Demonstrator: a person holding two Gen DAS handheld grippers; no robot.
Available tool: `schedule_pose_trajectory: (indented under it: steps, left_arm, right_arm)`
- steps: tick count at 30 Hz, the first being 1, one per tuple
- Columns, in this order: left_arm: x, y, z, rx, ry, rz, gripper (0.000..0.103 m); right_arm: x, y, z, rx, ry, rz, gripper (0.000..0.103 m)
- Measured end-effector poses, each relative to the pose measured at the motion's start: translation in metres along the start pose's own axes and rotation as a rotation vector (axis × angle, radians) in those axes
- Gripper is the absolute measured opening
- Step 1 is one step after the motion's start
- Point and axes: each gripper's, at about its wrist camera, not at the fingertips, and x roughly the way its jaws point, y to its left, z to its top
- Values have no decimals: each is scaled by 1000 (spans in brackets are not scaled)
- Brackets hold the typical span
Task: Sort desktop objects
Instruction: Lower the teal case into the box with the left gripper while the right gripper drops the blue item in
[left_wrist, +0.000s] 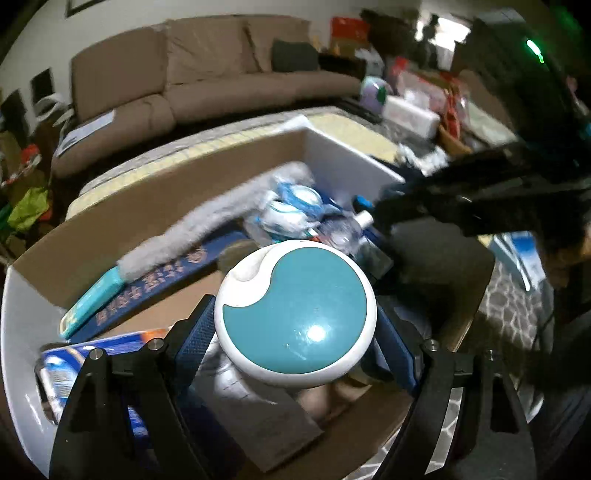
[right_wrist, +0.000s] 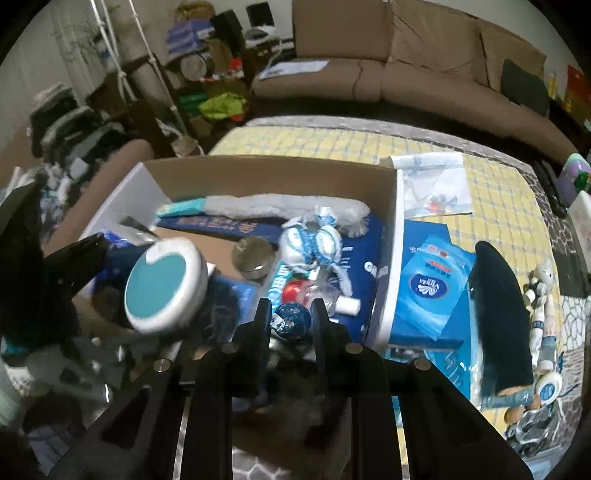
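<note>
Left wrist: my left gripper (left_wrist: 295, 332) is clamped on the round teal-and-white case (left_wrist: 297, 314), held over the cardboard box (left_wrist: 155, 206); its smooth rim could slip sideways off the pads. Right wrist: my right gripper (right_wrist: 290, 317) pinches a small blue speckled ball (right_wrist: 291, 318) above the box clutter; both tools are close, so a bump could knock either item loose.

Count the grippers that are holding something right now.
2. The left gripper clamps the round teal-and-white container over the cardboard box; the right gripper pinches a small blue speckled object.
</note>
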Motion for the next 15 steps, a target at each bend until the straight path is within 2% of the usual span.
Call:
schedule_pose_trajectory:
  steps: [3,11,15]
  left_arm:
    - [3,-6,0,13,7,-12,81]
    - [7,-7,-1,0,89,-15,81]
    - [2,-6,-4,-10,87,-24,83]
  right_arm:
    - [13,-2,-1,-4,37,-21,21]
    - [30,5,-5,-64,102,-79,21]
    - [29,6,-8,-102,118,-65,23]
